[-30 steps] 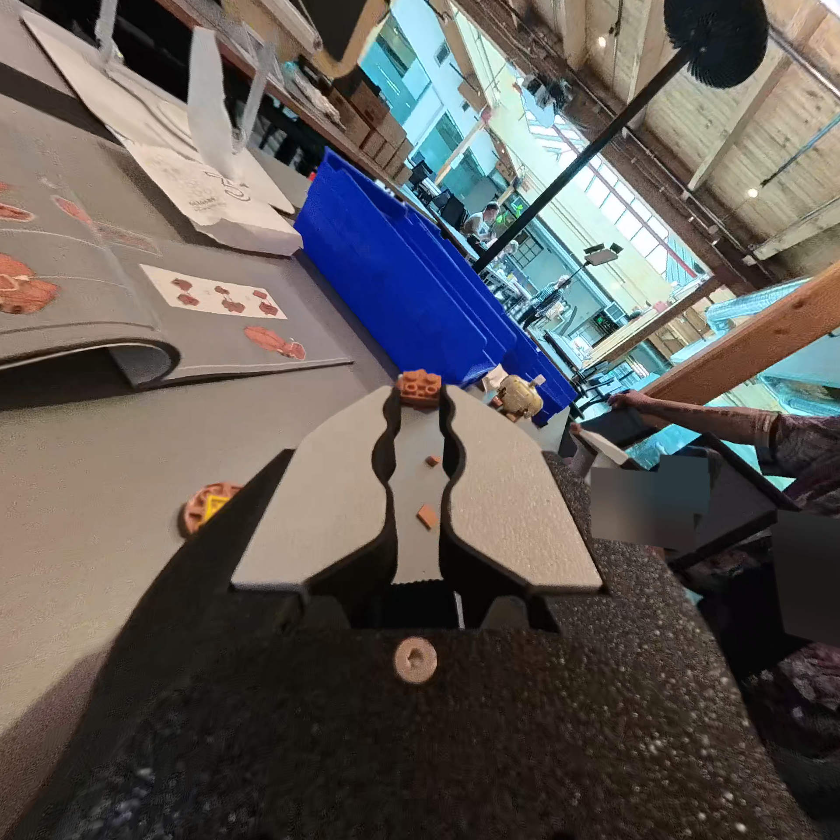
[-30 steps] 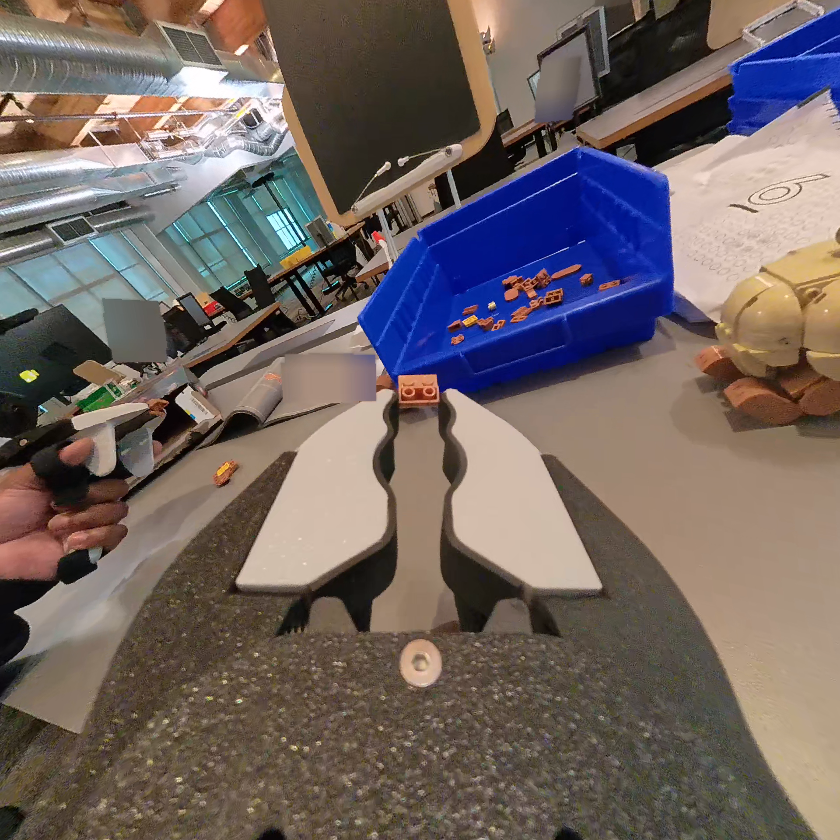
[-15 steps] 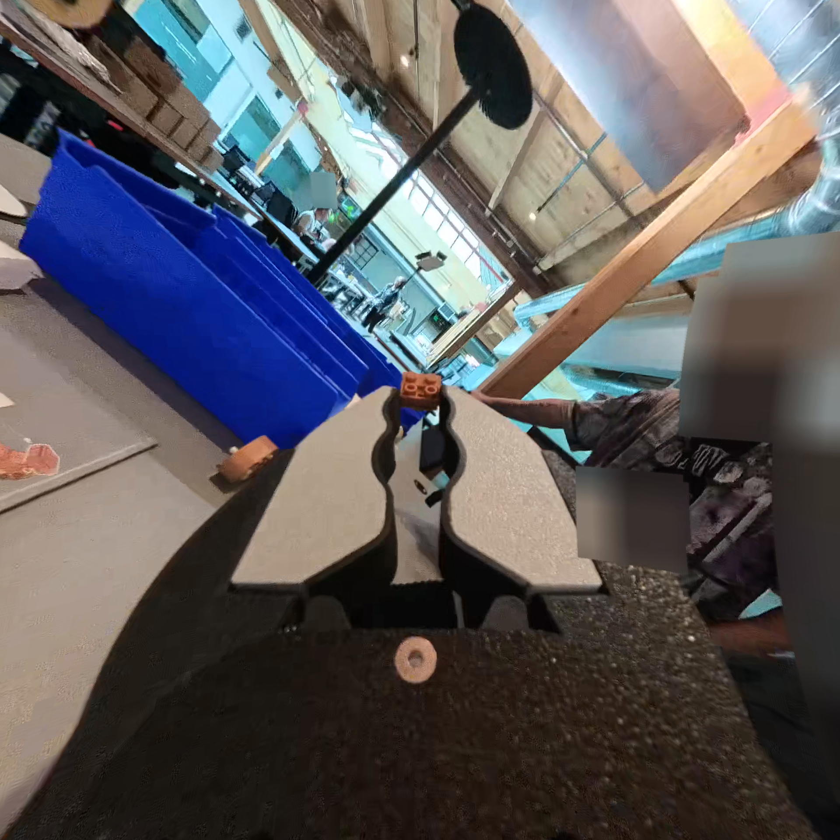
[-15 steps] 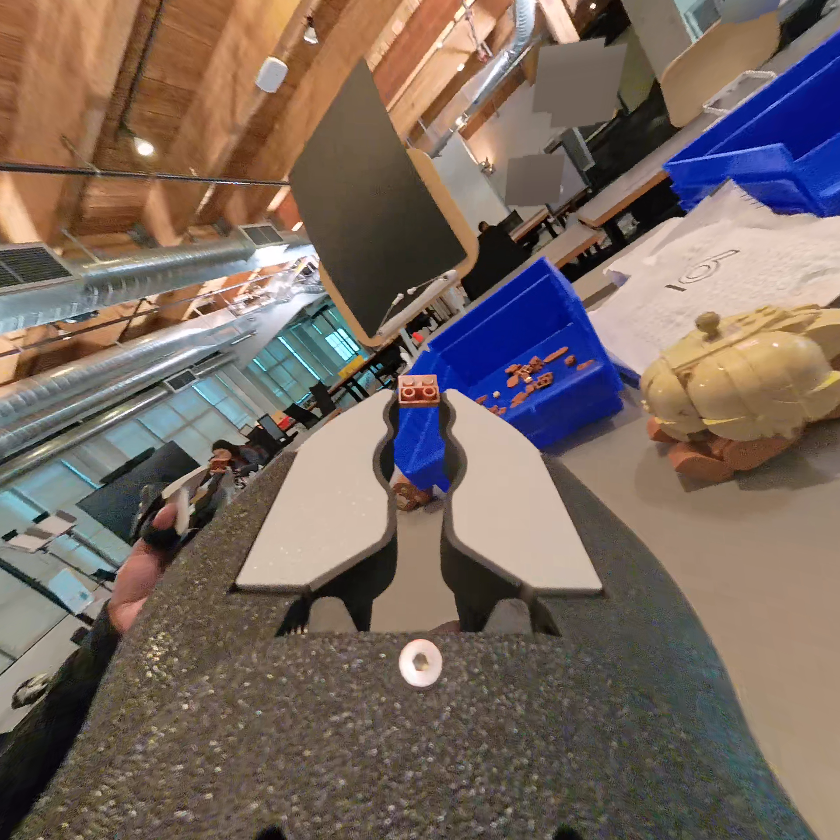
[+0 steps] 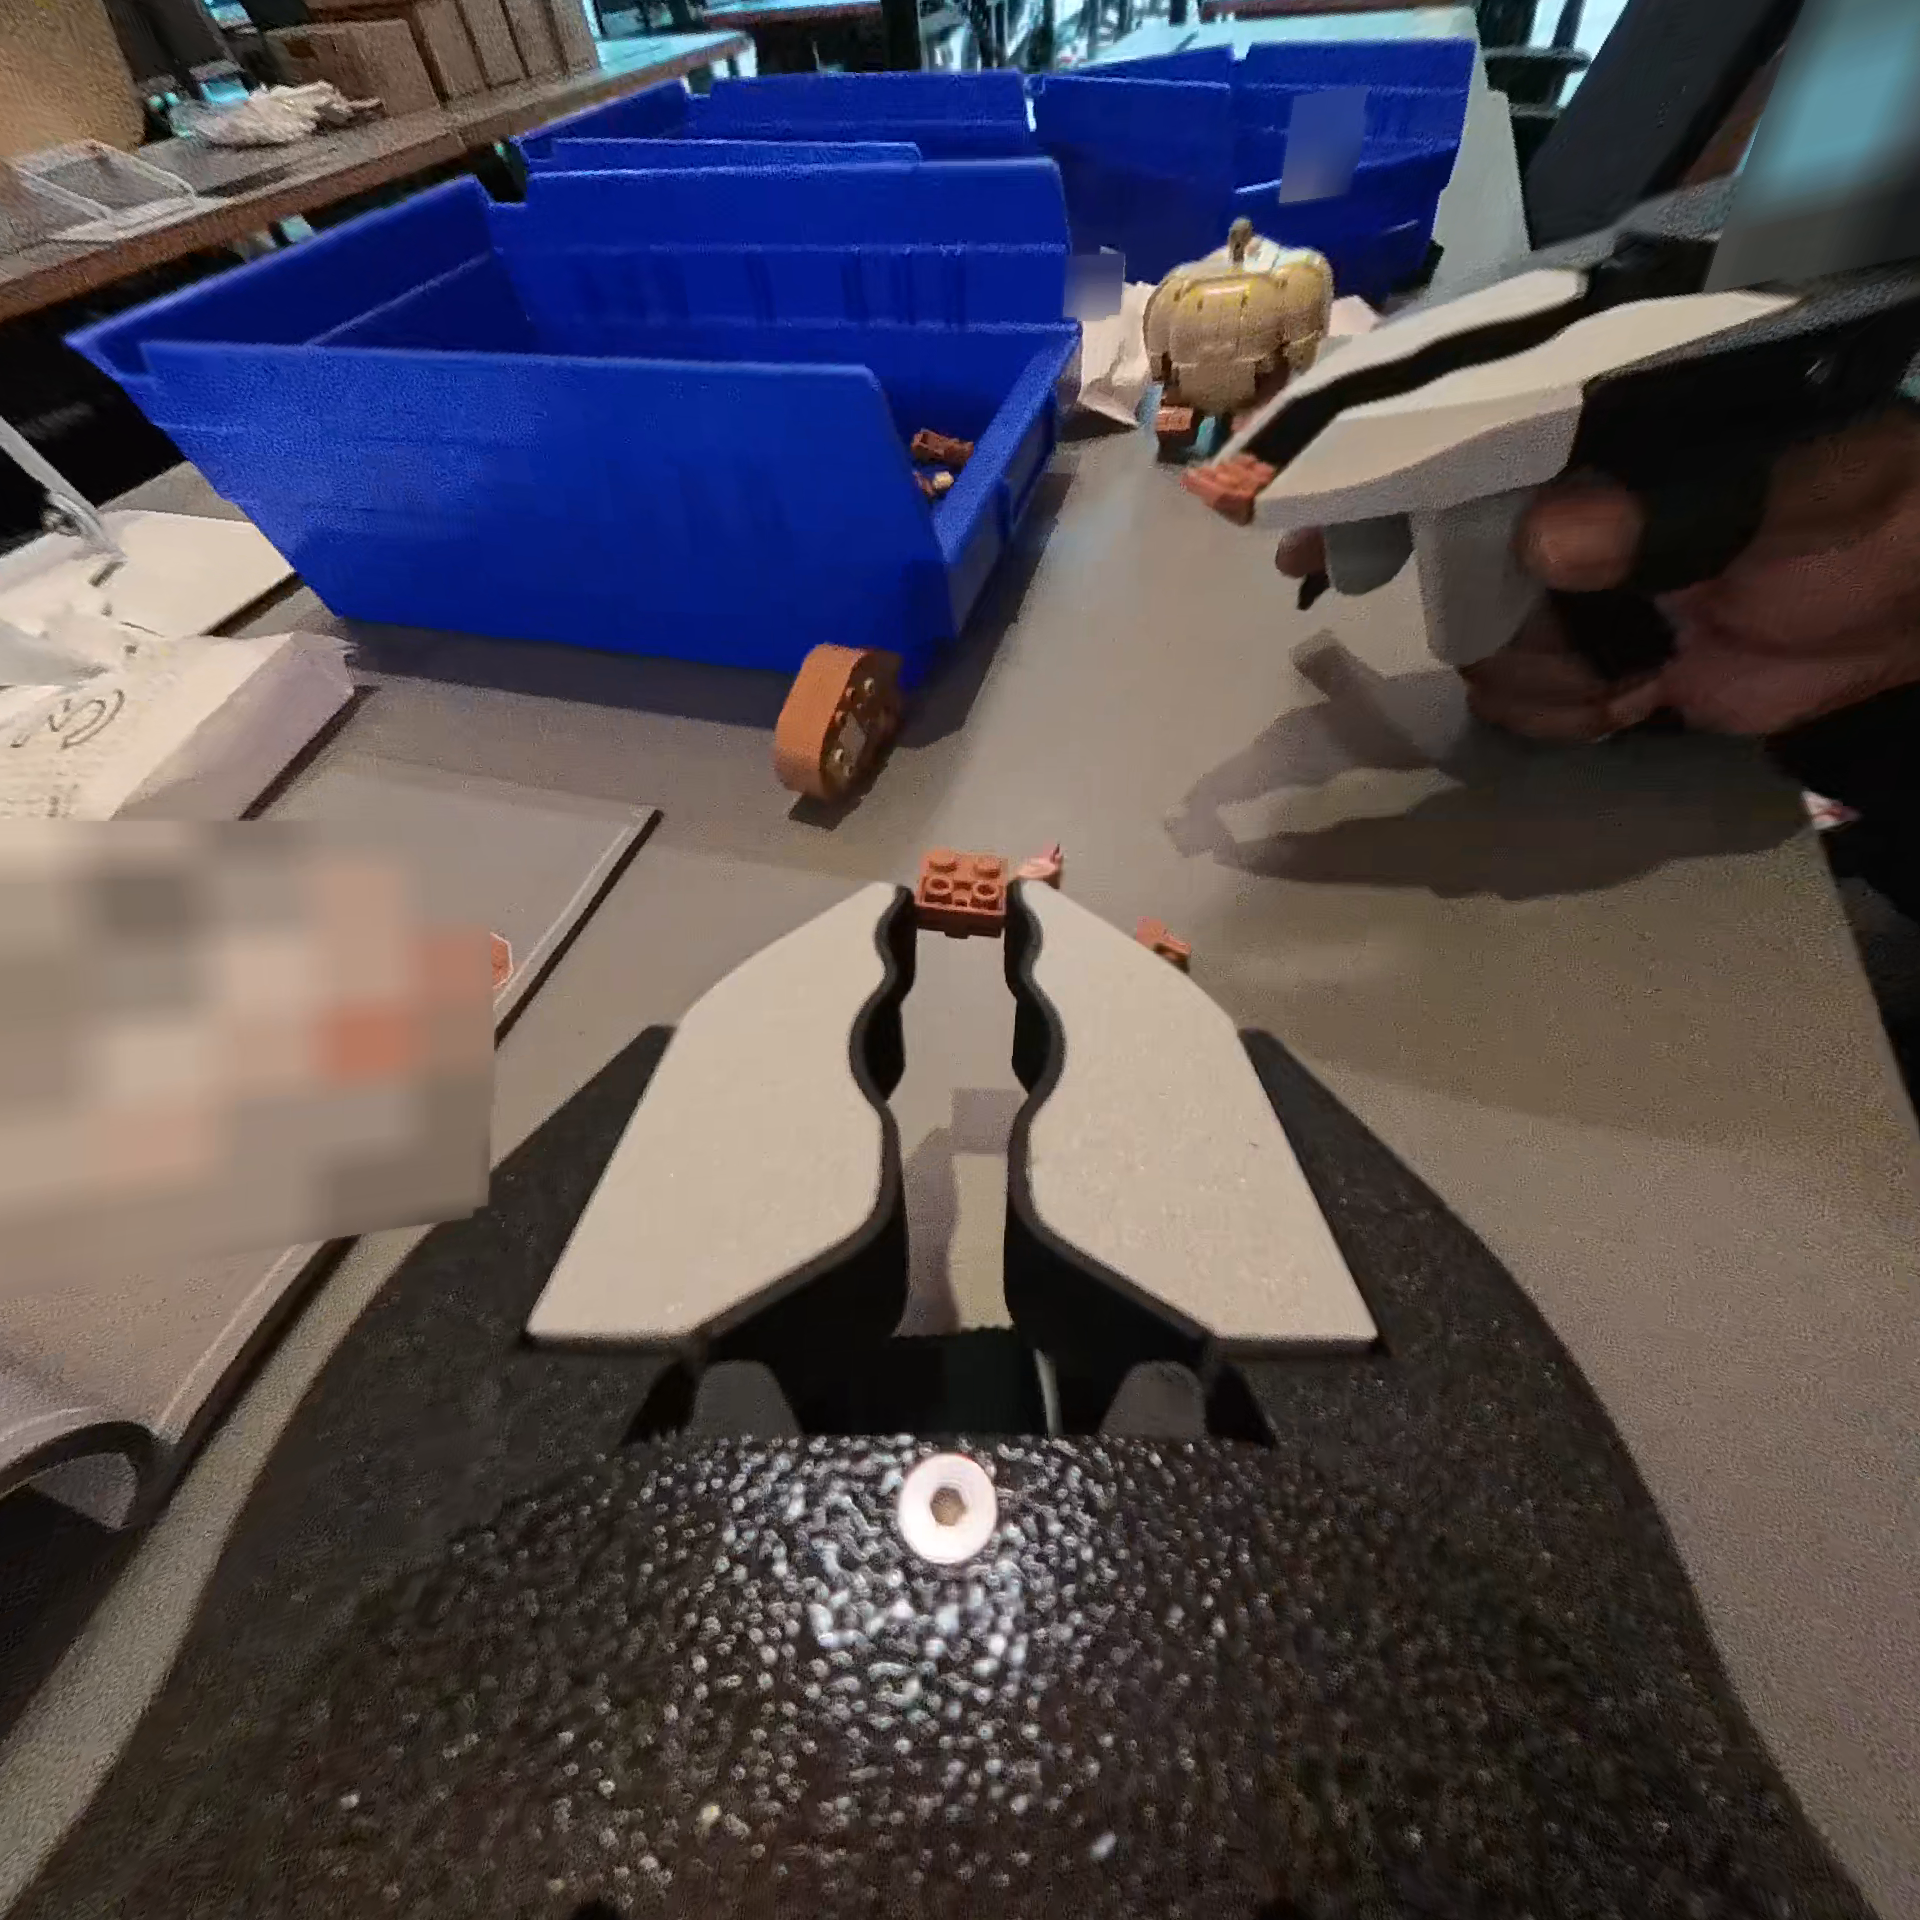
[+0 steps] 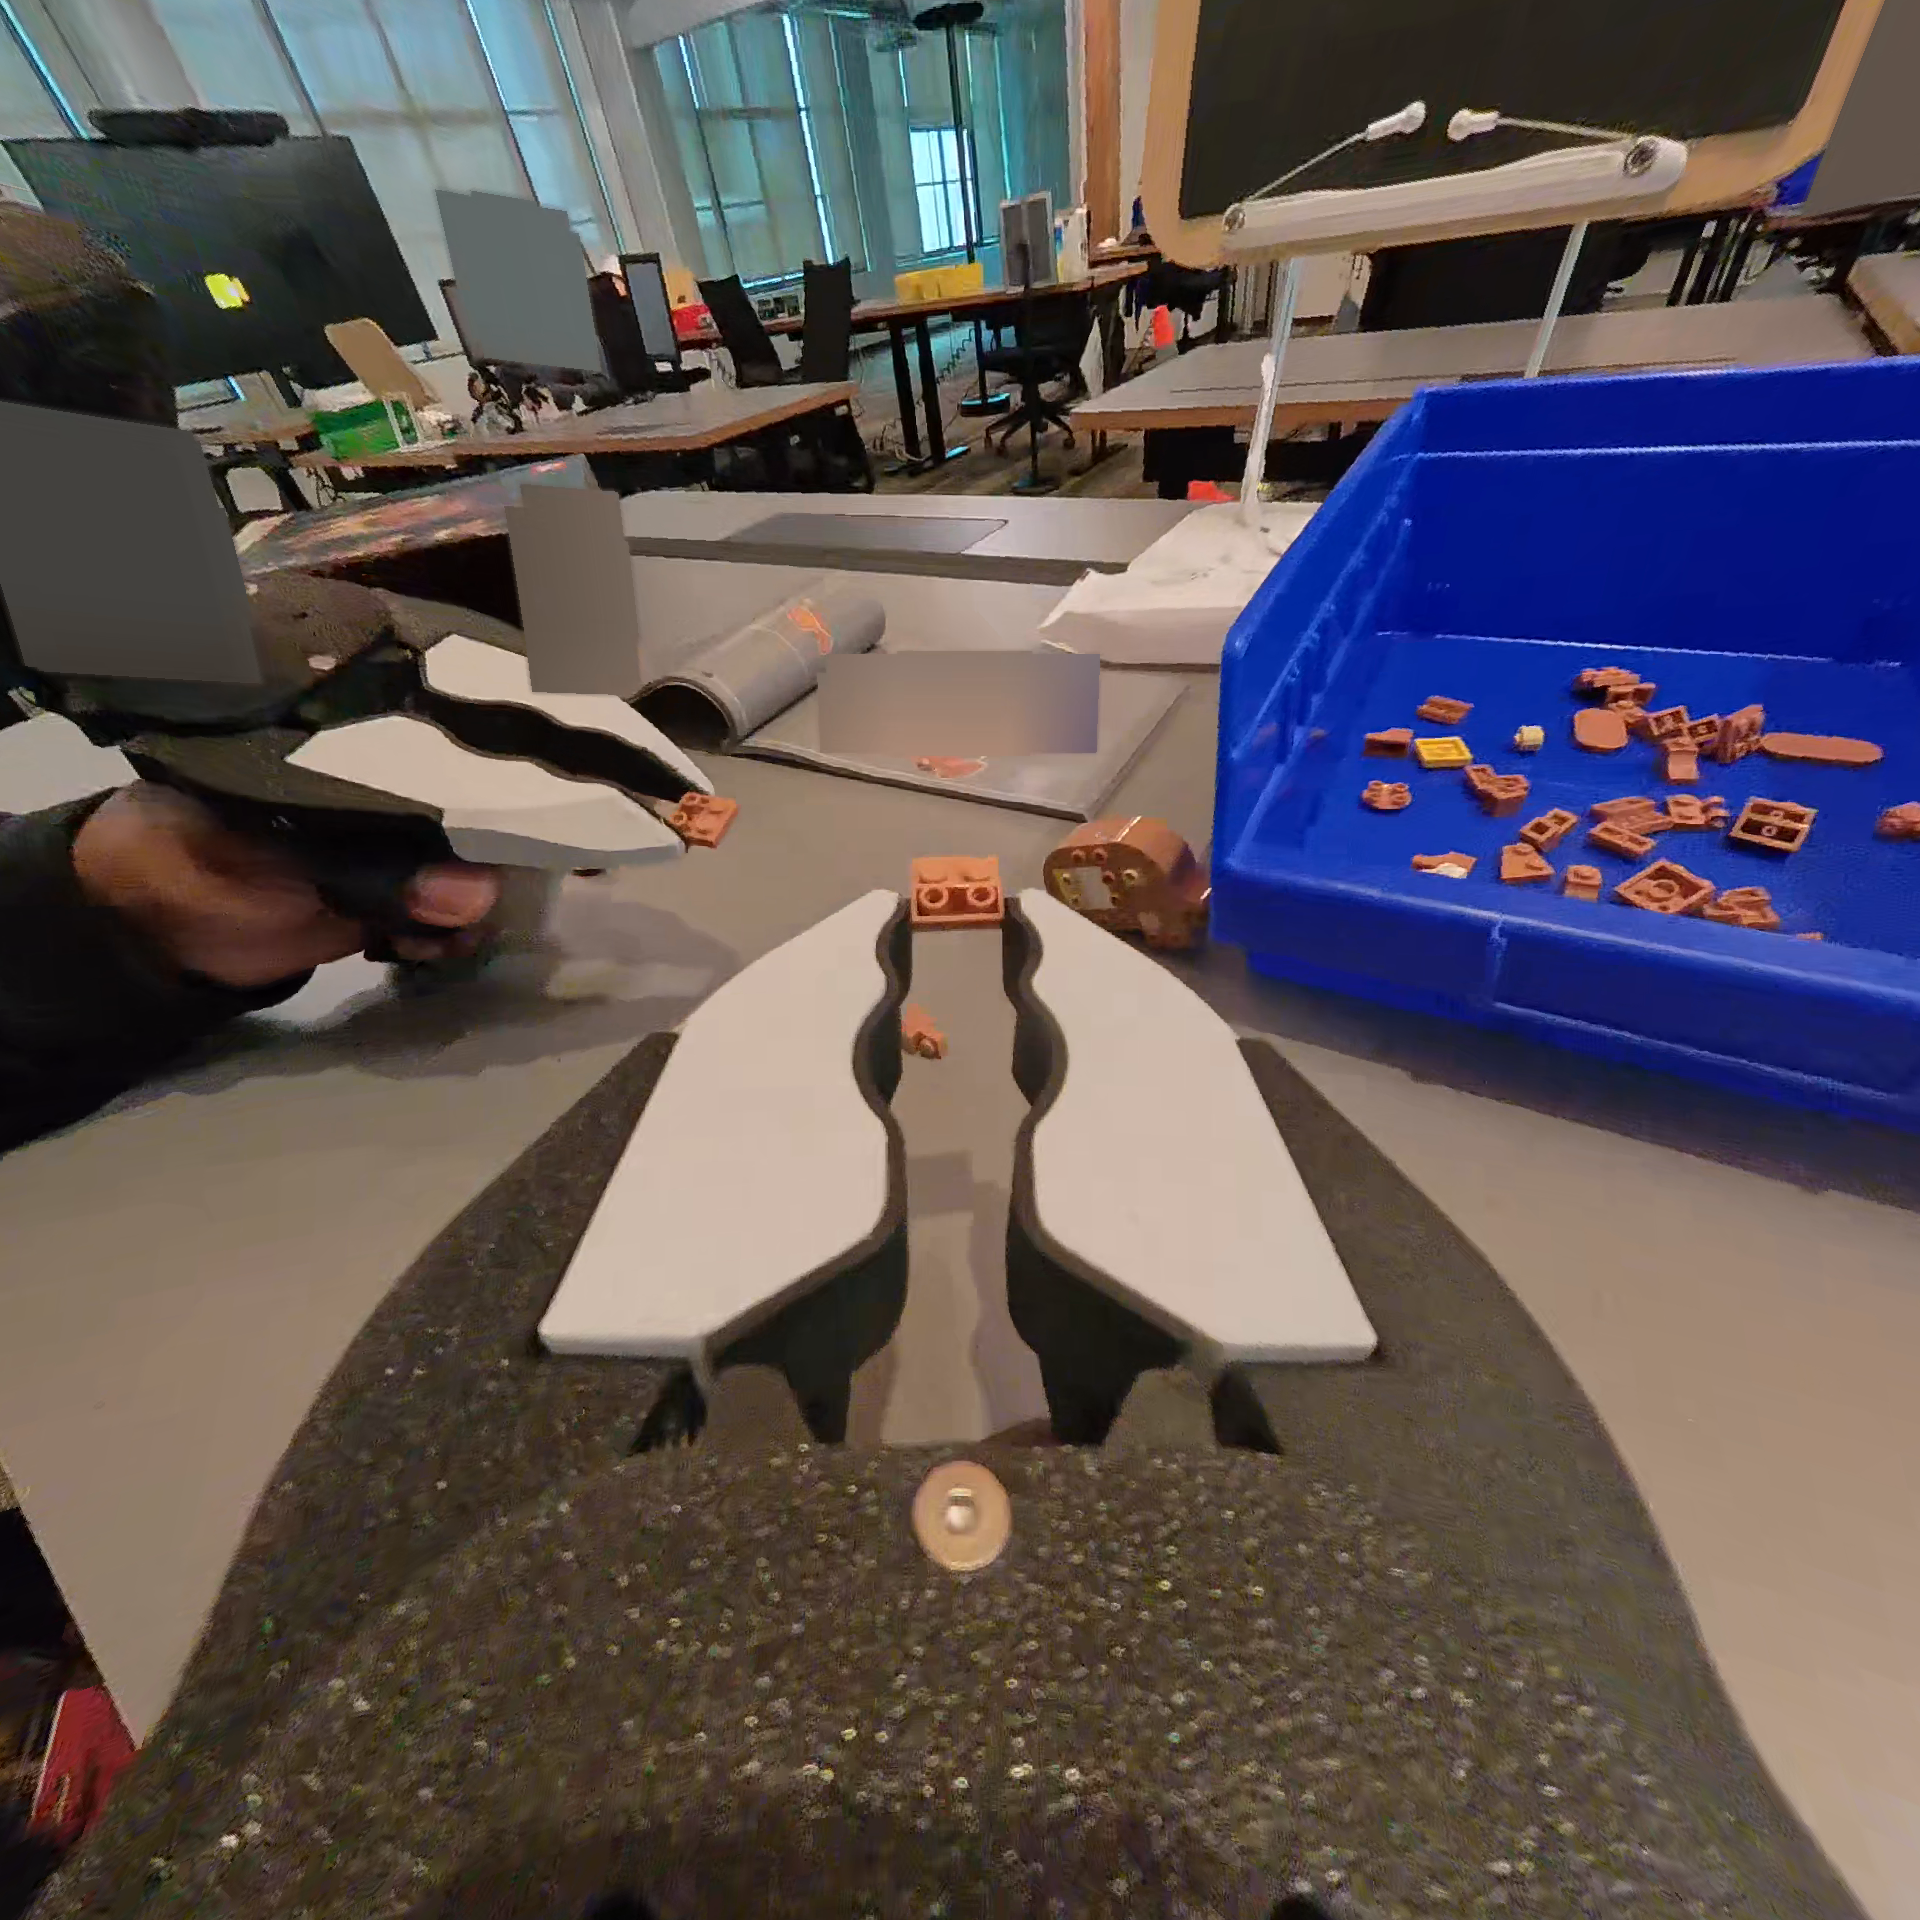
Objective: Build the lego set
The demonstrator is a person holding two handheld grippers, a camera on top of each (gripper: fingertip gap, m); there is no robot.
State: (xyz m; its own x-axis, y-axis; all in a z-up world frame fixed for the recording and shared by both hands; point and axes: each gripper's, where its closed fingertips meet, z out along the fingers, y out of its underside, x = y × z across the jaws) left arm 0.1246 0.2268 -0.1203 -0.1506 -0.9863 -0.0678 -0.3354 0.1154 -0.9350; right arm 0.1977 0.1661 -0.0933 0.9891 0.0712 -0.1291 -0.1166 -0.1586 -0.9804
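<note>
My left gripper (image 5: 961,914) is shut on a small brown brick (image 5: 961,896), pinched at the fingertips above the grey table (image 5: 1455,1091). It also shows in the right wrist view (image 6: 686,821), at the left, with its brown brick (image 6: 707,818). My right gripper (image 6: 956,909) is shut on another small brown brick (image 6: 956,888). It also shows in the left wrist view (image 5: 1242,488), at the upper right, with its brick (image 5: 1231,484). Both grippers hover low over the table and point toward each other.
A blue bin (image 6: 1351,831) holds several loose brown pieces. A rounded brown built part (image 6: 1127,878) lies by the bin; it also shows in the left wrist view (image 5: 836,719). A tan round model (image 5: 1236,312) stands behind. An open booklet (image 6: 790,665) lies at the left. Small brown bits (image 5: 1162,940) lie on the table.
Both grippers have tilted down from the ceiling toward the table and now face each other. Each brick has stayed pinched in its fingertips throughout.
</note>
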